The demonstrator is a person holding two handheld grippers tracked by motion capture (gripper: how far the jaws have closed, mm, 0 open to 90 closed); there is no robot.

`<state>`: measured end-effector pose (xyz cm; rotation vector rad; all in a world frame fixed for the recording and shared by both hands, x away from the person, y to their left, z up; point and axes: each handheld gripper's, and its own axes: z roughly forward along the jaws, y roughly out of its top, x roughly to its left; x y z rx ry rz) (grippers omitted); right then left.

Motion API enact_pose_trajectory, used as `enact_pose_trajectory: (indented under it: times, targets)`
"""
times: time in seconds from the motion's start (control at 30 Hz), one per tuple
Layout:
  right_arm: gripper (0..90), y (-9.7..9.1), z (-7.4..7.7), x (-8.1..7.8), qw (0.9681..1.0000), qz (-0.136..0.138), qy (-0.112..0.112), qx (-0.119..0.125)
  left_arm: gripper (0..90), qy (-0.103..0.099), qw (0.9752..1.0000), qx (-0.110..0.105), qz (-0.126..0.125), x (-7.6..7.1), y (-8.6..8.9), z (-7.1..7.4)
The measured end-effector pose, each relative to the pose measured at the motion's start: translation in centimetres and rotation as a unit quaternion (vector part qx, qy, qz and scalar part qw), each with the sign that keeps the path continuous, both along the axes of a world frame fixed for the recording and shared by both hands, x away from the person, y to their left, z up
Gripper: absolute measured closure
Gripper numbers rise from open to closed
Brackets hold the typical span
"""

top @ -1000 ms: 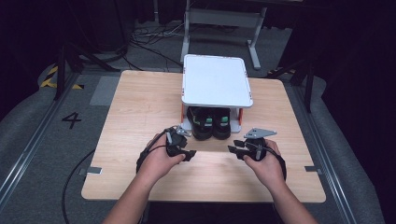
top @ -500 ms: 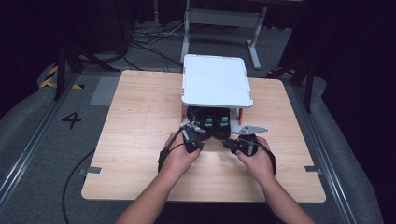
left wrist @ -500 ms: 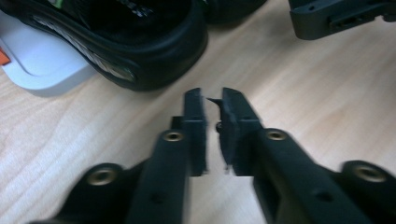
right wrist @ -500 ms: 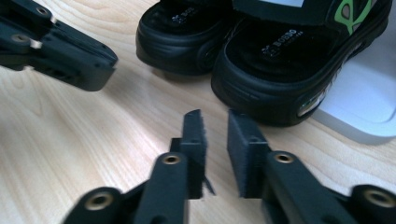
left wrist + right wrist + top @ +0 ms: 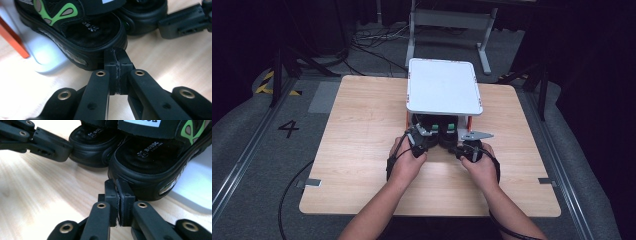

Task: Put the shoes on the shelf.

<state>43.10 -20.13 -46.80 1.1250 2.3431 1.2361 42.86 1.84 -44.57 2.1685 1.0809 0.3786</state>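
High view: both hands hold grippers at the front of a white rack [image 5: 443,90] on a wooden table [image 5: 357,130].
Left gripper [image 5: 116,62] jaws pressed together, empty, tips touching the heel of the left sandal [image 5: 82,32]. Right gripper [image 5: 118,192] jaws likewise together, empty, tips against the heel of the right sandal [image 5: 155,157]. Both black-and-green sandals sit side by side on the rack's lower shelf.

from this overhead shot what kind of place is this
Probably a lab or recording studio, not a home: a wooden table on grey carpet marked with a number 4, loose cables behind, and dark surroundings.
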Motion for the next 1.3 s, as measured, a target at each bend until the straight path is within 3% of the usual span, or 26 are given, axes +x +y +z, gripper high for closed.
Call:
enact_pose_trajectory:
  times: [0.2,0.4,0.43,0.47,0.5,0.53,0.57,0.6,0.67,0.8,0.9,0.97,1.03,1.1,1.3]
  targets:
    - [89.0,0.5,-0.4,1.6,0.9998,-0.017,-0.007,0.007,86.2,-0.023,0.9996,0.018,0.006,2.0,-0.5,-0.1]
    - [88.2,1.2,-0.4,3.5,0.9995,-0.028,-0.016,-0.002,85.6,-0.030,0.9987,0.036,0.018,4.1,-1.0,0.1]
    - [87.7,1.3,-0.4,3.9,0.9994,-0.029,-0.017,-0.002,84.5,-0.050,0.9968,0.061,-0.012,4.8,-0.6,0.1]
    - [87.7,1.4,-0.4,4.2,0.9994,-0.029,-0.018,-0.003,84.8,-0.049,0.9970,0.057,-0.016,5.0,-0.6,-0.1]
    - [87.4,1.4,-0.4,4.3,0.9994,-0.031,-0.017,-0.004,84.8,-0.046,0.9979,0.046,0.005,4.9,-0.8,-0.5]
    - [87.3,1.5,-0.5,4.6,0.9992,-0.032,-0.024,-0.008,83.2,-0.057,0.9971,0.050,0.003,5.2,-0.8,-0.6]
    - [87.5,1.5,-0.5,4.8,0.9992,-0.033,-0.023,-0.007,83.1,-0.049,0.9979,0.043,0.002,5.3,-0.8,-0.7]
    - [87.4,1.5,-0.5,5.0,0.9992,-0.031,-0.025,-0.006,83.4,-0.059,0.9974,0.041,0.007,5.5,-0.7,-0.8]
    - [87.5,1.4,-0.5,5.2,0.9990,-0.031,-0.030,-0.009,83.4,-0.059,0.9974,0.035,0.023,5.7,-0.7,-1.0]
    - [87.3,1.3,-0.6,5.7,0.9990,-0.036,-0.025,-0.005,84.3,-0.050,0.9984,0.017,0.017,6.1,-0.8,-1.3]
    - [84.1,1.2,-0.6,5.9,0.9991,-0.032,-0.028,-0.007,80.0,-0.048,0.9987,0.009,0.013,6.0,-0.9,-1.3]
    - [75.4,1.3,-0.5,5.6,0.9991,-0.031,-0.028,-0.002,70.5,-0.050,0.9987,-0.005,0.009,5.7,-1.1,-1.2]
    - [72.2,1.3,-0.3,5.2,0.9991,-0.026,-0.033,-0.005,65.6,-0.042,0.9990,-0.017,-0.004,5.1,-1.0,-1.0]
    - [68.9,1.0,0.2,4.4,0.9994,-0.017,-0.029,0.001,59.5,-0.027,0.9991,-0.034,0.003,4.0,-1.1,-0.8]
    - [60.7,-0.4,2.6,1.8,0.9987,0.005,-0.050,-0.002,53.3,-0.039,0.9988,-0.031,-0.003,0.8,-0.1,1.5]
